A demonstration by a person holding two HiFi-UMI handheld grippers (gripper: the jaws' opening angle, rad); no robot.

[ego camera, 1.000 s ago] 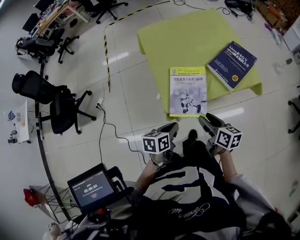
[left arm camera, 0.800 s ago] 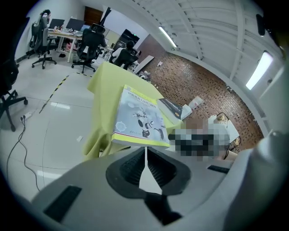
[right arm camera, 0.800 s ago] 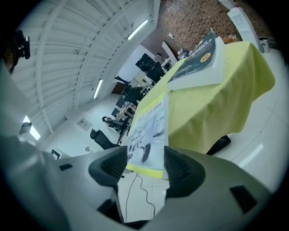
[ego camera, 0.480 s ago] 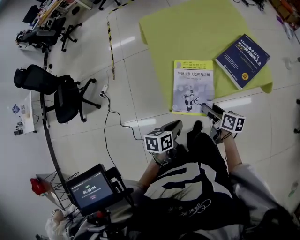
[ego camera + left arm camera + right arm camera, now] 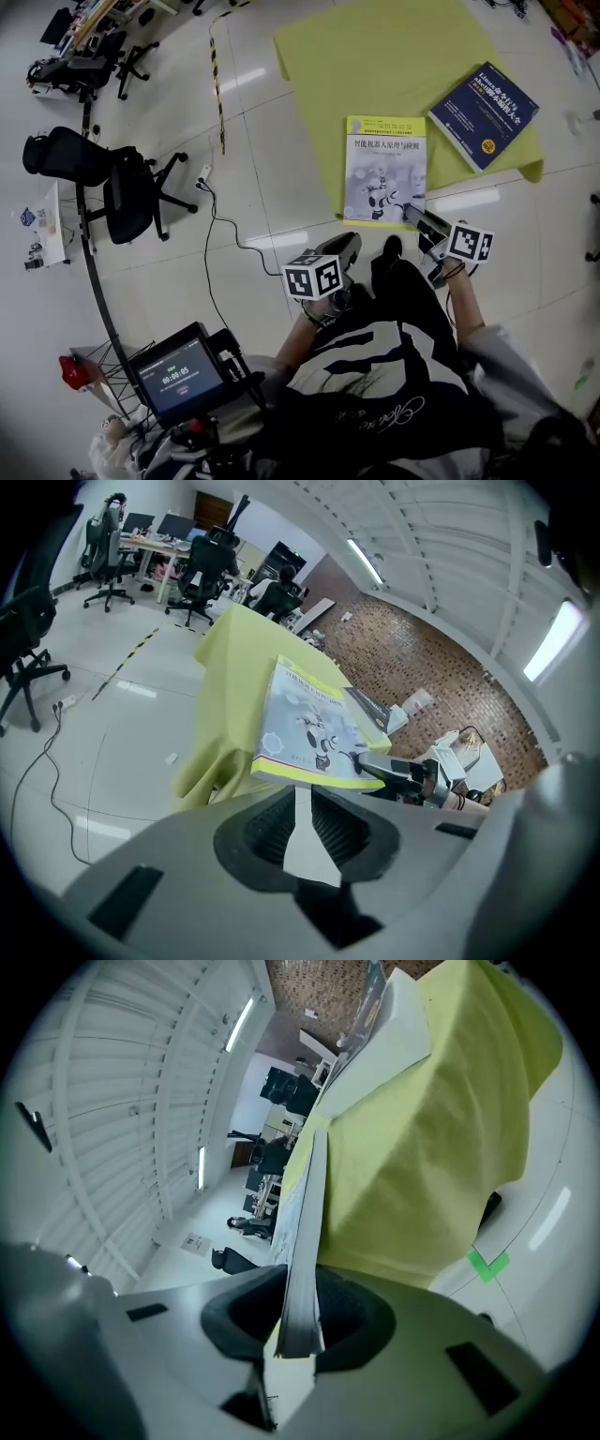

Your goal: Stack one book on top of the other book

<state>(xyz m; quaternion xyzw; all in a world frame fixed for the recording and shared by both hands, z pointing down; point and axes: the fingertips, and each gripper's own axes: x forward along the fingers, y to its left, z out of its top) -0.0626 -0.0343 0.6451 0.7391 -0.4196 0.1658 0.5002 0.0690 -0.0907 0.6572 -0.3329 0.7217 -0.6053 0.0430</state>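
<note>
Down at the lower right of the head view, my right gripper has the lower right corner of the white-and-yellow book between its fingers. Its jaws have just been closing. In the right gripper view the book's page edge runs straight up between the two pads, which sit against it on both sides, so the grip is narrow and on the book. That book lies cover up on the yellow-green cloth, at the cloth's lower edge, near the middle of the frame. The blue book lies on the same cloth, up and to the right, turned at a slant and apart from the first book. One is not yet on the other.

My left gripper hangs just below the lower left corner of the white-and-yellow book, clear of it, over the pale floor. Its jaws have just been opening a little. In the left gripper view a thin slit shows between the pads, with only floor seen through it and nothing held.

Far left of the head view stands a black office chair, and a black cable trails across the floor beside it.
</note>
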